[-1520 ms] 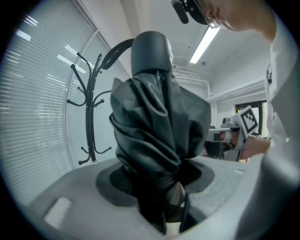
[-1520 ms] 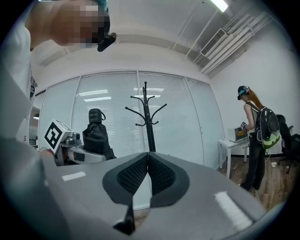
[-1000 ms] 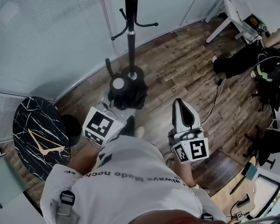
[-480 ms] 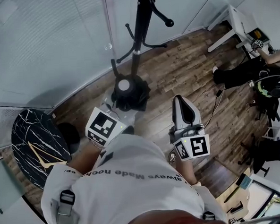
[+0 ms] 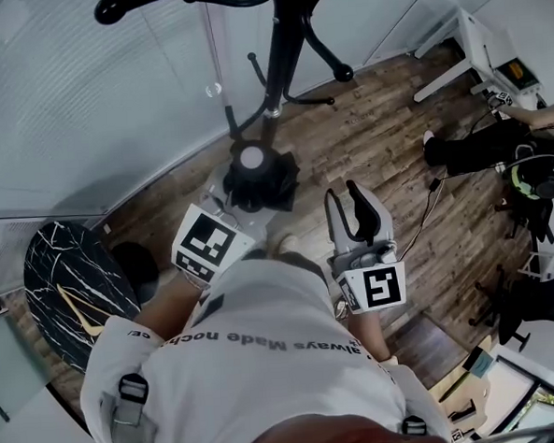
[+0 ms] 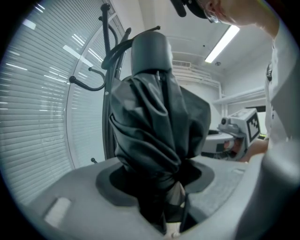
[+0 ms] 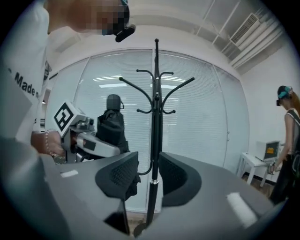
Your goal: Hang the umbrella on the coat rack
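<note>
The black coat rack (image 5: 283, 47) stands close ahead by the glass wall, its hooks spreading over the top of the head view. My left gripper (image 5: 243, 195) is shut on a folded black umbrella (image 5: 272, 177), which stands upright with its round grey end (image 6: 150, 47) on top. In the left gripper view the umbrella's fabric (image 6: 159, 126) fills the space between the jaws, and the rack (image 6: 108, 61) rises just behind it at left. My right gripper (image 5: 346, 202) is beside it at right; its jaws are opening with nothing between them. The rack's pole (image 7: 156, 103) shows beyond their gap.
A round black marble table (image 5: 66, 285) stands at the left. A glass wall with blinds (image 5: 91, 87) runs behind the rack. At the right are a person (image 5: 497, 142), a white desk (image 5: 472, 45) and a black chair (image 5: 534, 294) on the wooden floor.
Both grippers and the umbrella have come closer to the coat rack, whose hooks now loom over the top of the view. The right gripper's jaws have parted.
</note>
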Demonstrator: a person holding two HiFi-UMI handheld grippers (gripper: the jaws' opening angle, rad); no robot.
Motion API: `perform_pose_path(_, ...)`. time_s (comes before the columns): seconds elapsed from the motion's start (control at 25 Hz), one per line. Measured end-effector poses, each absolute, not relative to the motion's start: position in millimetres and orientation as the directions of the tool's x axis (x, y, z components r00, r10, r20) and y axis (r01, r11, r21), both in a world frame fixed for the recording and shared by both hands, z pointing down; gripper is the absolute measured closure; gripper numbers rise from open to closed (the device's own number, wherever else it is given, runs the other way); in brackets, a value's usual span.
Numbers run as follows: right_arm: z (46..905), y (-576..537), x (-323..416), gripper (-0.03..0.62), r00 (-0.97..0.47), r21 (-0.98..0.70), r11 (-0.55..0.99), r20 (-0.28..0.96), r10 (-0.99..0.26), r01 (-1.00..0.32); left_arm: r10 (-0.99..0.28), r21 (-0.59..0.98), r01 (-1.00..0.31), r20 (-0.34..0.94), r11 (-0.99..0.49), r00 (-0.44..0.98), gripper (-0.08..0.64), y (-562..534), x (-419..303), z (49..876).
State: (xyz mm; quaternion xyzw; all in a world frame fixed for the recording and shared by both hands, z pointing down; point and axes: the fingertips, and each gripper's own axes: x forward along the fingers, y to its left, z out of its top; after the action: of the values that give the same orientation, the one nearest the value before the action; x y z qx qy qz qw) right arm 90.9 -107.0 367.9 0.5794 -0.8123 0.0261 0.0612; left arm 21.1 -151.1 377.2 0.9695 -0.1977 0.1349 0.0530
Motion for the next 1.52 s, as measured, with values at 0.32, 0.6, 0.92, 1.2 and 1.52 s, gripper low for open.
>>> perform_pose_path(0.32, 399, -119, 58, 0.23, -0.53, 0.048, 0.55, 0.211, -0.822, -0.834, -0.421, 0.045, -0.449, 0.278, -0.892, 0.864, 0.318, -156, 51, 361)
perform_pose_path(0.6, 414, -128, 48, 0.138, -0.592, 0.063, 0.624, 0.253, -0.765, -0.779, -0.422, 0.057, -0.453, 0.275, -0.89, 0.864, 0.318, -148, 76, 351)
perform_pose_path(0.92, 419, -132, 66, 0.27, -0.55, 0.113, 0.585, 0.236, -0.801, -0.803, -0.385, 0.035, -0.416, 0.313, -0.909, 0.868, 0.313, -136, 104, 351)
perform_pose_path(1.2, 412, -131, 81, 0.318, -0.565, 0.085, 0.59, 0.21, -0.798, -0.803, -0.27, 0.109, -0.308, 0.269, -0.945, 0.925, 0.29, -129, 118, 342)
perform_pose_path(1.52, 407, -130, 81, 0.327, -0.717, -0.006, 0.732, 0.205, -0.666, -0.682, -0.217, 0.098, -0.239, 0.194, -0.966, 0.957, 0.291, -132, 115, 330)
